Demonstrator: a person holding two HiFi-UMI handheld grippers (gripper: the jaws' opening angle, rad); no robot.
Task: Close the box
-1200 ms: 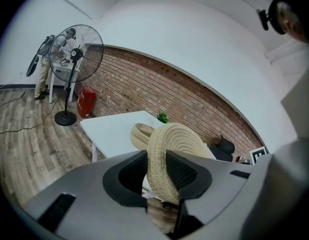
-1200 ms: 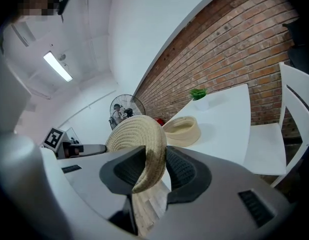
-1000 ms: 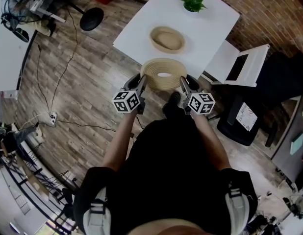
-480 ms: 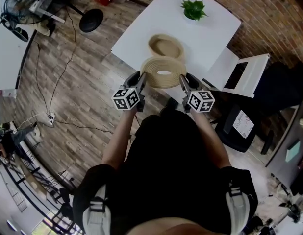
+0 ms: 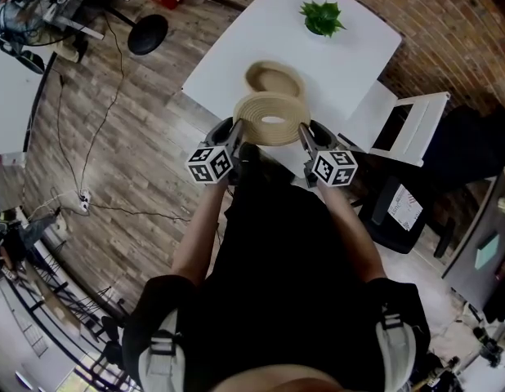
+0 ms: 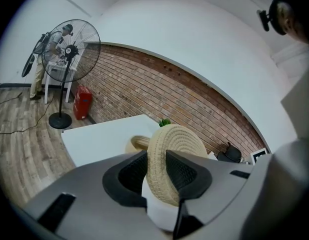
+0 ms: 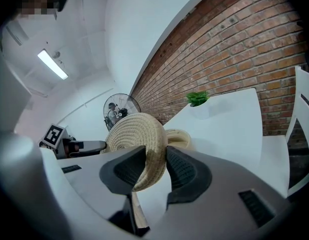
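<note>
Straw lid hangs mid-air, left claw and right claw clamped on opposite rims. Open box sits just beyond both claws on tabletop. Next: advance, centre, lower.

Woven lid in right gripper
</note>
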